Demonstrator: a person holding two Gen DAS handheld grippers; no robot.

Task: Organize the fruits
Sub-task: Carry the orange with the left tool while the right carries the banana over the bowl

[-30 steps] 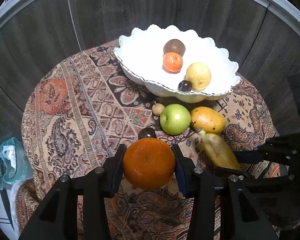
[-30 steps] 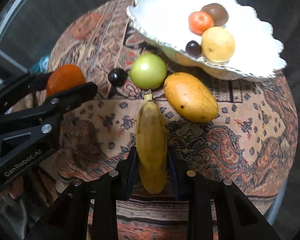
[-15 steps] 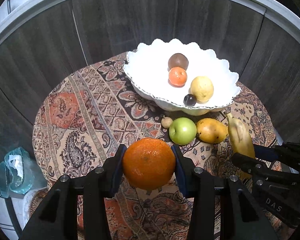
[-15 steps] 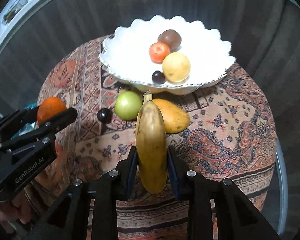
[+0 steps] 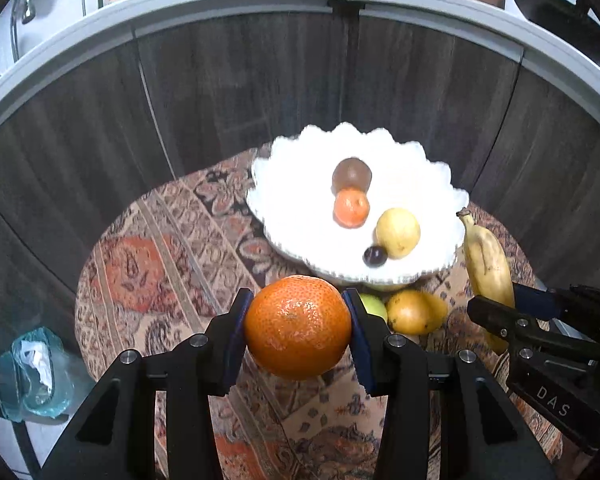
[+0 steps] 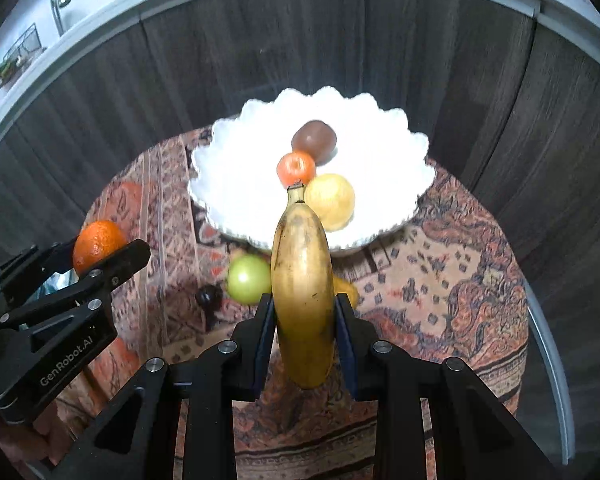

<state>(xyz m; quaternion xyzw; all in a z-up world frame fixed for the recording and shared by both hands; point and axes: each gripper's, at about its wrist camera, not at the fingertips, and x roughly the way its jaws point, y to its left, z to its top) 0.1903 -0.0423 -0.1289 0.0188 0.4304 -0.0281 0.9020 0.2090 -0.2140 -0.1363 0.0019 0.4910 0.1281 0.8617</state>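
We held the orange [image 5: 298, 327] clamped between the blue pads of the left gripper [image 5: 298, 330], clear above the patterned cloth [image 5: 148, 280]. The right gripper [image 6: 304, 332] was closed on the banana [image 6: 303, 288], pads pressing its lower half. The banana's long axis ran straight away from us along the fingers, stem end pointing toward the white scalloped bowl [image 6: 236, 168] and overlapping its near rim in the right wrist view. The bowl sat at the far side of the round table, close to the dark wood panels [image 5: 240, 88] behind. Its left half lay bare; a brown fruit [image 6: 314, 141], a small orange fruit [image 6: 296, 168], a yellow fruit [image 6: 332, 200] and a dark grape [image 5: 375, 256] clustered right of centre. On the cloth below the near rim lay a green apple [image 6: 247, 279] and a mango [image 5: 414, 312].
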